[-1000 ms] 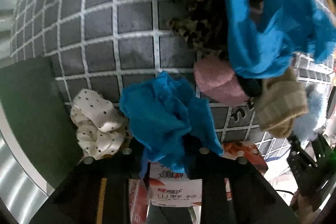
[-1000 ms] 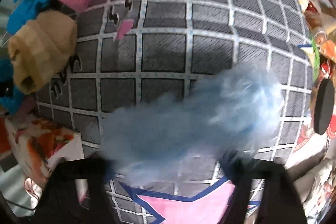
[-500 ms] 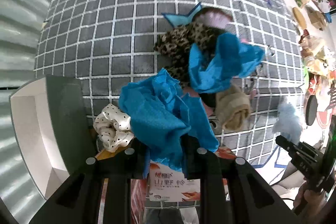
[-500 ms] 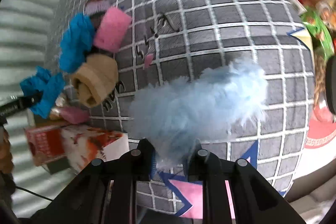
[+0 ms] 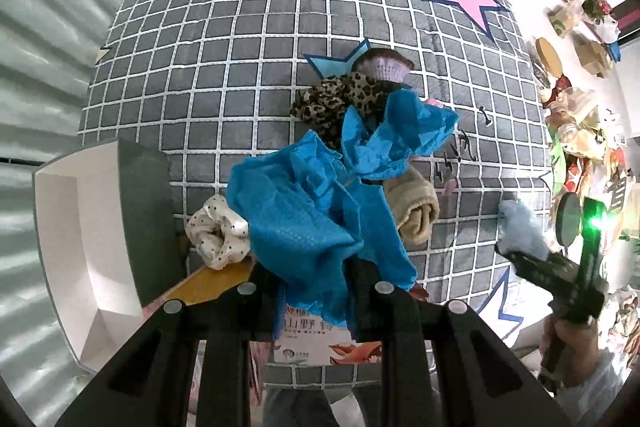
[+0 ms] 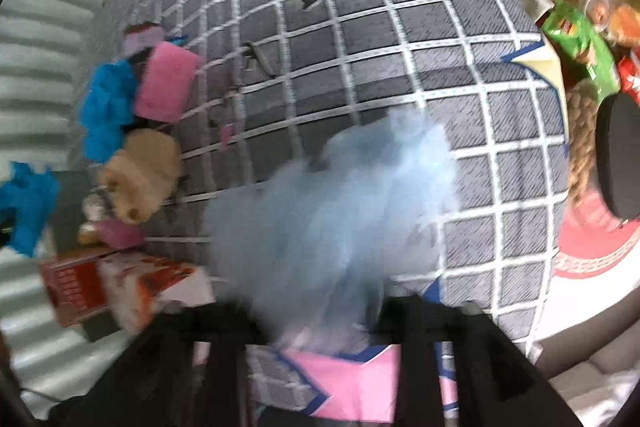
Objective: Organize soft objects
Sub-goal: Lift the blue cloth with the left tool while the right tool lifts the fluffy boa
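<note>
My left gripper (image 5: 316, 291) is shut on a bright blue mesh cloth (image 5: 304, 219) and holds it above the checked grey mat (image 5: 240, 39). My right gripper (image 6: 320, 311) is shut on a fluffy pale blue piece (image 6: 340, 195), which also shows in the left wrist view (image 5: 522, 227). On the mat lie a second blue cloth (image 5: 404, 131), a leopard-print piece (image 5: 340, 99), a tan roll (image 5: 416, 211), a lilac knitted piece (image 5: 384, 69) and a white dotted scrunchie (image 5: 216, 231). A pink sponge (image 6: 166, 87) shows in the right wrist view.
An open box with a white inside (image 5: 84, 227) stands at the mat's left edge. A printed carton (image 6: 116, 287) lies at the near edge. Shelves of jars and packets (image 5: 580, 131) crowd the right side. A corrugated wall (image 5: 36, 47) stands on the left.
Both grippers have lifted away from the mat with their pieces. The left wrist view now takes in the whole mat and the open box. The right gripper has swung, blurring its view.
</note>
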`<state>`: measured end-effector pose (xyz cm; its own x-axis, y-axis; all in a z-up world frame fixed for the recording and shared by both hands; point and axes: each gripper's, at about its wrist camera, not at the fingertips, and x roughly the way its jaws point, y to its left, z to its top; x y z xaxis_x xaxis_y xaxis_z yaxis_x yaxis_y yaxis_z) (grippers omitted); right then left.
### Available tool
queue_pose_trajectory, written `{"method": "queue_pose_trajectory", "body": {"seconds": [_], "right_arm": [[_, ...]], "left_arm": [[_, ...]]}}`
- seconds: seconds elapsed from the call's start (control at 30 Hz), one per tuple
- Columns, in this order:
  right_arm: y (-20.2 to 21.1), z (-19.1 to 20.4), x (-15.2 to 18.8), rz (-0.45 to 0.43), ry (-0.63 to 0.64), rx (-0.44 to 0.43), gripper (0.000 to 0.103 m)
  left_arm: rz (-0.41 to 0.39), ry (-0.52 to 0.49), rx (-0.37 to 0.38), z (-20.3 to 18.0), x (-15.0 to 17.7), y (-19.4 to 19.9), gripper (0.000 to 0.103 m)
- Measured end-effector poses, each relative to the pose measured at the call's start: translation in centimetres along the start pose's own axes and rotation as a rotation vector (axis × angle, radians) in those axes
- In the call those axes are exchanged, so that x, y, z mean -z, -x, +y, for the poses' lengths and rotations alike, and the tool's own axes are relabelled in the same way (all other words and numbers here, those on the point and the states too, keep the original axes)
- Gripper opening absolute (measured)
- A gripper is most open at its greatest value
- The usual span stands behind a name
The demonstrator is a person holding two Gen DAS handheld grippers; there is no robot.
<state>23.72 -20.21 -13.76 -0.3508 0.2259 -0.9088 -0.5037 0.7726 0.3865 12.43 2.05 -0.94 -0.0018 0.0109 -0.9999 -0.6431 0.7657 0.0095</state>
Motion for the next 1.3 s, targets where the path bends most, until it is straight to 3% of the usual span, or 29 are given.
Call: {"method": "queue_pose_trajectory", "body": {"seconds": [0.07,0.23,0.37,0.57,0.6,0.67,0.73,0.9,1.1,1.2,1.23,1.27,1.3], "right_arm": [[-0.1,-0.2,-0.7,-0.013,-0.008,0.004,0.08],[-0.1,-2.2,-1.9,-0.002,-0.19,-0.147,0.08],[-0.8,-2.3,-3.4,-0.016,-0.221,-0.111,0.08],[-2.0,-0.6,-6.3,-0.079,-0.145,0.034,0.08],[-1.9,-0.1,-6.6,-0.086,-0.119,0.059,0.076],[-1.7,0.6,-7.4,-0.095,-0.058,0.106,0.049],[-1.2,0.5,-7.9,-0.097,-0.051,0.062,0.03],[2.0,1.3,-8.7,-0.138,-0.004,0.02,0.026],[4.2,3.1,-7.3,-0.198,0.039,-0.014,0.026],[4.9,2.7,-6.5,-0.224,0.052,-0.015,0.027],[5.2,2.3,-6.1,-0.226,0.051,-0.019,0.033],[5.2,2.2,-6.7,-0.216,0.041,-0.026,0.06],[5.0,2.1,-6.6,-0.217,0.036,-0.018,0.075]], "left_arm": [[-0.003,-0.007,-0.005,-0.4,0.6,0.9,0.025],[-0.009,-0.003,0.003,-0.8,1.4,1.5,0.025],[-0.016,-0.013,-0.004,-1.4,1.8,1.9,0.025],[-0.003,-0.034,-0.029,-2.2,2.9,2.2,0.025],[-0.002,-0.037,-0.034,-2.2,3.1,2.2,0.025],[-0.005,-0.037,-0.046,-2.0,3.3,2.4,0.025],[-0.011,-0.026,-0.048,-1.7,3.3,2.5,0.025],[-0.022,-0.012,-0.05,-1.9,3.2,2.5,0.025],[-0.026,-0.055,-0.043,-3.5,3.4,2.5,0.025],[-0.026,-0.068,-0.039,-3.9,3.6,2.6,0.026],[-0.027,-0.069,-0.041,-3.9,3.6,2.7,0.026],[-0.028,-0.068,-0.041,-3.9,3.6,2.8,0.026],[-0.029,-0.064,-0.039,-3.8,3.5,2.9,0.026]]}}
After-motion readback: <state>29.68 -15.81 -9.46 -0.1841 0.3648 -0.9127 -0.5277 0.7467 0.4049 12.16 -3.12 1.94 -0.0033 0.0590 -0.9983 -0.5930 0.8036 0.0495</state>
